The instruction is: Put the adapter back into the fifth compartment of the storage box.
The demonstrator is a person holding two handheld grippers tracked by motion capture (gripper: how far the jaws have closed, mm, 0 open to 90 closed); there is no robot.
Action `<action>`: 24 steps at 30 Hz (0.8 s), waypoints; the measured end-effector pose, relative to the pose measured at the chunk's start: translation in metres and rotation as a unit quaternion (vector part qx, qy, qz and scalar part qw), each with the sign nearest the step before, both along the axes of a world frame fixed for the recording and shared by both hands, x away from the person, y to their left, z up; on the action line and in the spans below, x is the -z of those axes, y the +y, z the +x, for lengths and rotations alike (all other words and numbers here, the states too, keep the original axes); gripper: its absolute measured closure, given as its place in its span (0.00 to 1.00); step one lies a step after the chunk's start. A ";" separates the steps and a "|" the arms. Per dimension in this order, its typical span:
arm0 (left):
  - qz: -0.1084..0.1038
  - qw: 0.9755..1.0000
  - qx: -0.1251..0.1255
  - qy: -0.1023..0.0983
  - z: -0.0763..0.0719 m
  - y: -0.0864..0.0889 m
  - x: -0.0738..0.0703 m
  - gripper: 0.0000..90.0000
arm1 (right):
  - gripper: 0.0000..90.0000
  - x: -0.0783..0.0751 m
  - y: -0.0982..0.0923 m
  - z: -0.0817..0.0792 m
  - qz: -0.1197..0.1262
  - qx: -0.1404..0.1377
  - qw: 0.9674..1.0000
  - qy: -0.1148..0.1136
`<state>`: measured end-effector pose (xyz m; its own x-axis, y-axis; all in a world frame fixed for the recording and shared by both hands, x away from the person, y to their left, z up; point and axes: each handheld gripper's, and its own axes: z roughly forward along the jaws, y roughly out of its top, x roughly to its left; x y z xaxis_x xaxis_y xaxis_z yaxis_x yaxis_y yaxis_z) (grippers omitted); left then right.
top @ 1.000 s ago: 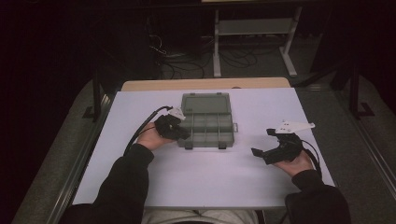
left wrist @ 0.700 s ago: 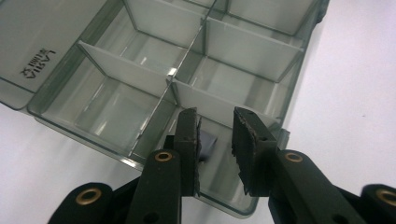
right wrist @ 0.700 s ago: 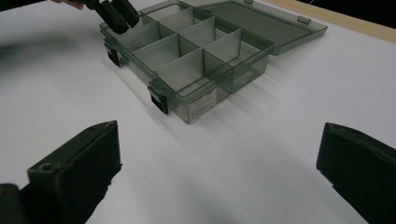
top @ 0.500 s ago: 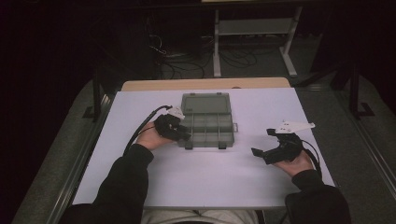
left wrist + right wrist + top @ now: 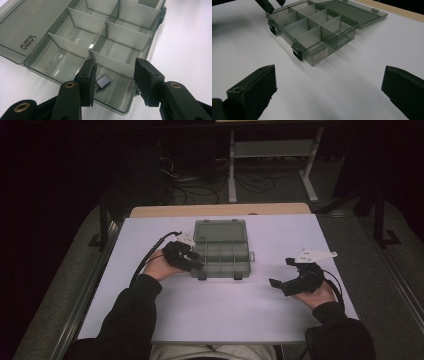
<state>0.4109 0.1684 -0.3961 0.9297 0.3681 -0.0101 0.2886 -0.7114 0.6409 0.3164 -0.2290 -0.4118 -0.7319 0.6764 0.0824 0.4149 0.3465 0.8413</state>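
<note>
High view recorded a white table with a clear grey box lying near its far middle, lid folded flat away from the person. The left gripper sat at the box's near left corner, held by the left hand. The right gripper rested well apart from the box on the table's right side, in the right hand.

Left gripper view showed its jaws standing apart over the nearest corner compartment. A small dark flat part lay on that compartment's floor, between the jaws and close to the left-hand one; contact with the jaw could not be determined. The other visible compartments held nothing. The lid carried printed lettering.

Right gripper view showed its jaws wide apart with bare table between them. The box stood ahead, with two black latches on its front wall and a label beside one.
</note>
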 end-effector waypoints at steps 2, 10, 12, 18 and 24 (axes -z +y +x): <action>-0.005 1.000 0.000 0.000 0.000 0.001 -0.001 0.57 | 0.00 0.000 0.000 0.000 0.000 0.000 1.000 0.000; -0.034 0.999 0.010 -0.003 -0.004 0.007 -0.010 0.44 | 0.00 0.000 0.000 -0.001 0.001 0.001 1.000 0.001; -0.037 0.999 0.010 -0.004 -0.005 0.009 -0.012 0.41 | 0.00 -0.001 0.000 -0.001 0.002 0.001 1.000 0.001; -0.044 0.999 0.008 -0.002 -0.008 0.012 -0.016 0.30 | 0.00 -0.001 0.000 -0.001 0.001 0.001 1.000 0.001; -0.058 0.998 0.004 -0.003 -0.012 0.017 -0.022 0.19 | 0.00 -0.001 0.000 -0.001 0.002 0.001 1.000 0.001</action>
<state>0.3988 0.1851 -0.3739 0.9328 0.3573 -0.0466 0.2792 -0.6350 0.7203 0.3157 -0.2289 -0.4113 -0.7306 0.6771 0.0878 0.4179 0.3416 0.8418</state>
